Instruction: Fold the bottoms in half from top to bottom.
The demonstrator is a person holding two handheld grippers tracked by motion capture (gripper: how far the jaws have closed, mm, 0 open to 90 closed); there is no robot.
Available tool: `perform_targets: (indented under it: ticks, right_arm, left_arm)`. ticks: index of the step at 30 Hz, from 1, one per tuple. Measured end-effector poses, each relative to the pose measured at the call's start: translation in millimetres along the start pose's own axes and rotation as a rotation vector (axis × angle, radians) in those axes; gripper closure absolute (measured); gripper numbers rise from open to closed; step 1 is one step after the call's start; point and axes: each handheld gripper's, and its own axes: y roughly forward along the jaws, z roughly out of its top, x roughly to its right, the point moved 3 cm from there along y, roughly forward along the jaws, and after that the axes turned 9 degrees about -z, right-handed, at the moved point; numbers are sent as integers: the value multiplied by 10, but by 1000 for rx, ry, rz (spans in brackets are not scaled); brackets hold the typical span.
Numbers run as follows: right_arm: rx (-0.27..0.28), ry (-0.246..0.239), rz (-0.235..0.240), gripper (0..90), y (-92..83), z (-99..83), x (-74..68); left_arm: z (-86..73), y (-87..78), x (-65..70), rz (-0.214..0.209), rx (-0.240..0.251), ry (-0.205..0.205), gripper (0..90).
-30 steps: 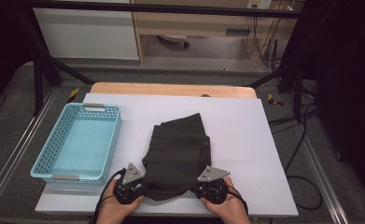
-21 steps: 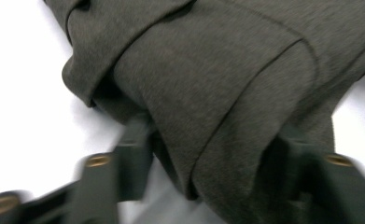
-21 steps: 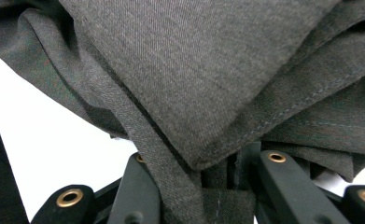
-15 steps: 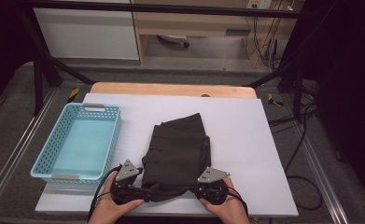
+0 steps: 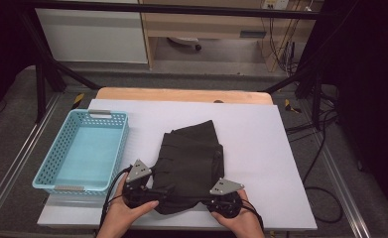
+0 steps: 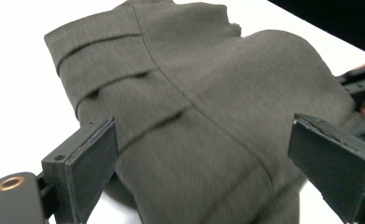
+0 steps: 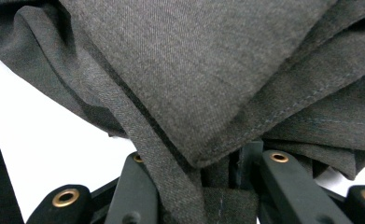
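- The folded dark cloth lies on the white table, its near end at the near edge, between the two grippers; the blue basket stands empty just beside it, at the table's left edge.
- The left gripper has just been opening: its jaws stand wide apart, with the cloth lying under and beyond them but pressed by neither pad. It sits at the cloth's near left corner.
- The right gripper is clamped on a bunched fold of the cloth's near right corner, as the right gripper view shows.
- Judged step: re-grip on the left so both corners are held before the cloth is folded again or lifted towards the basket.
- To do it well, bring the open jaws level over the near left edge, take all layers at once, not just the top pleat, then close.
- Keep the right grip steady meanwhile, so the stack does not skew.
- Risk: a shallow bite lets the lower layers sag and the fold fall open.
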Motion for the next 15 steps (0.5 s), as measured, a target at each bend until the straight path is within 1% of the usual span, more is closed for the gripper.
perform_targets:
  ticks: [2,7,9,15]
  right_arm:
    - [0,-4,-1,696,0,1,0]
    - [-7,-24,-8,725,-4,17,-9]
    - [-7,-36,-8,735,-8,20,-7]
    - [-12,-51,-1,740,-32,13,11]
  left_arm:
    - [65,55,3,5,-13,20,79]
    - [257,194,-59,26,-16,37,78]
    - [325,242,-99,44,-22,47,76]
    - [481,368,-270,67,-18,35,80]
